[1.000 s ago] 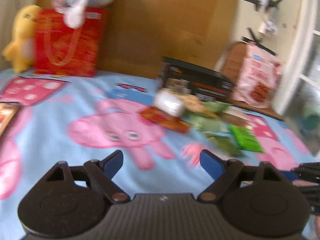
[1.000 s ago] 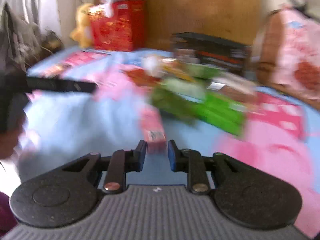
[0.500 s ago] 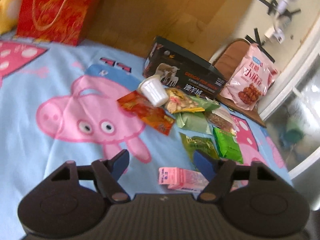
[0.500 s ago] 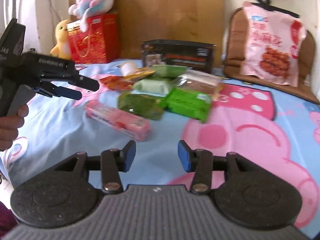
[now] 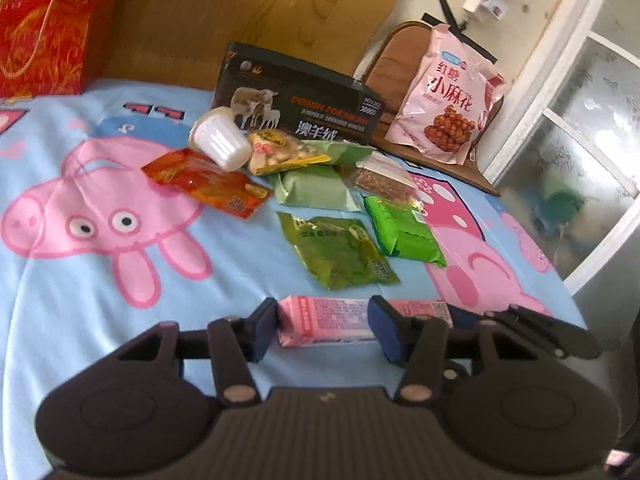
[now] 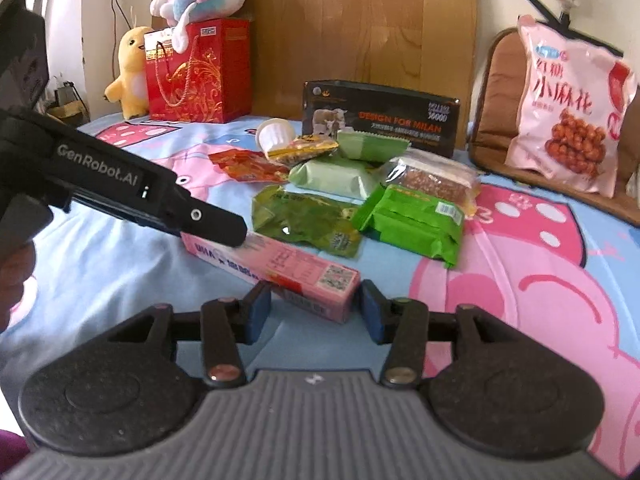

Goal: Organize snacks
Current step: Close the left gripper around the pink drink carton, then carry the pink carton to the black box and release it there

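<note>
Bed sheet with pink pig print is serving as sorting surface. Snack pile is lying grouped near black box, probably already sorted. Pink box is lying apart, nearer to person. Left gripper is closing around one end, pads not yet pressing. Right gripper is opening at other end, seemingly handing over.

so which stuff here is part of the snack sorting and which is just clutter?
Job:
- pink snack box, between both grippers' jaws
- left gripper, closing
- right gripper, opening
- green packets
- red packet
- white cup

Lying about:
- red gift bag
- plush toys
- black box
</note>
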`<state>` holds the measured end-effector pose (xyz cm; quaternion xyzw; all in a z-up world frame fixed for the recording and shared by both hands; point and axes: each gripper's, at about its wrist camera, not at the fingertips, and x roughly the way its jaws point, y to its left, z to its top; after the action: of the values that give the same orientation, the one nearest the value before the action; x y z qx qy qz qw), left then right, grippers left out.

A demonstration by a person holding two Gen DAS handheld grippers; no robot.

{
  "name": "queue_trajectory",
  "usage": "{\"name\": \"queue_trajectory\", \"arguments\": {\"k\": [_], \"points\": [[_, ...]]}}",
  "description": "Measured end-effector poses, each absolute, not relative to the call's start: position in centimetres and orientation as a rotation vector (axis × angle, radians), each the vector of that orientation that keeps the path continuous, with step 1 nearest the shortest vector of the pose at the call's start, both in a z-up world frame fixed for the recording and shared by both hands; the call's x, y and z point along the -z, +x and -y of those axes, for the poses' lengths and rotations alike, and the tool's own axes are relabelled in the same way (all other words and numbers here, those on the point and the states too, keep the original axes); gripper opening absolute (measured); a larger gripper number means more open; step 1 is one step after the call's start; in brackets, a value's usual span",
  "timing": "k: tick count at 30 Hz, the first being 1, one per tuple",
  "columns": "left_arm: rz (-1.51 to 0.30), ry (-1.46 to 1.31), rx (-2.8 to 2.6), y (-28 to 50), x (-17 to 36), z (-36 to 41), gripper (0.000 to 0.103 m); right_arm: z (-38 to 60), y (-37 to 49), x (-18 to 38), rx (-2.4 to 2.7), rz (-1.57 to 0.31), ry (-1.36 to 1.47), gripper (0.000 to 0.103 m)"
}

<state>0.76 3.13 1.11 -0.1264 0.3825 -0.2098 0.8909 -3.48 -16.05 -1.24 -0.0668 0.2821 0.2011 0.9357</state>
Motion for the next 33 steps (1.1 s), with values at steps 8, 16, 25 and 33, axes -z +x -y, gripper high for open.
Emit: {"name": "queue_trajectory", "arguments": {"k": [8, 16, 25, 33], "points": [[-0.764, -0.27, 0.439, 0.2, -0.9, -3.3, 0.051, 16.1, -3.5, 1.3, -0.401, -0.569, -0.134, 0.053], [-0.758, -0.227, 0.429, -0.4, -1.2, -2.5, 0.052, 16.3, -3.5, 1.4, -0.406, -0.571, -0.118, 0.054], [-0.722, -0.144, 0.433, -1.2, -0.8, -1.0, 0.069, 16.1, -3.7, 1.4, -0.402, -0.558, -0.14, 0.055], [-0.73, -0.149, 0.441, -1.2, -0.9, -1.4, 0.067, 16.3, -3.6, 1.4, -0.416, -0.562, -0.13, 0.055]]}}
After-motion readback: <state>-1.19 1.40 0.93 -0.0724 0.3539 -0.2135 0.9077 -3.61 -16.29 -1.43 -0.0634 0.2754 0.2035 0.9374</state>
